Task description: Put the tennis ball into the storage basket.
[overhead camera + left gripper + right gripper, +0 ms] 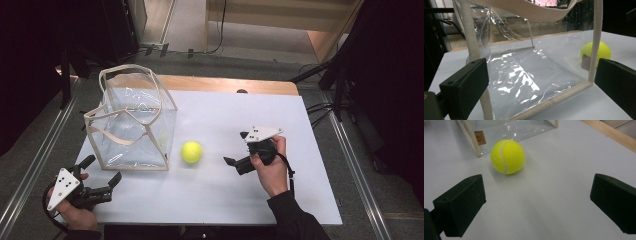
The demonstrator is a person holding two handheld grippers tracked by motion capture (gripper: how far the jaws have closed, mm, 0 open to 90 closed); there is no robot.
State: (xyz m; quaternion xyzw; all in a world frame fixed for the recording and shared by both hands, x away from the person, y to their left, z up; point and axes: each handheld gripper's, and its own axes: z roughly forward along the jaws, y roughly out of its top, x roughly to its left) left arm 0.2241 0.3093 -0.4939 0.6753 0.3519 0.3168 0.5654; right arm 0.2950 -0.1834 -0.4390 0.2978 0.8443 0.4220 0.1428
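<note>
A yellow tennis ball [191,152] [507,156] rests on the white table [225,190], just right of a clear plastic bag [132,125] [524,72] with beige fabric trim and handles. The bag stands upright with its mouth up. My right gripper [237,148] [536,202] is open, a short way right of the ball and pointing at it, nothing between its jaws. My left gripper [103,169] [541,85] is open at the table's front left corner, aimed at the bag's near wall. Through the bag the ball [599,50] shows in the left gripper view.
A wooden strip [225,84] runs along the table's far edge. Dark stands and cables [330,100] stand off the table to the right and left. Grey floor surrounds the table.
</note>
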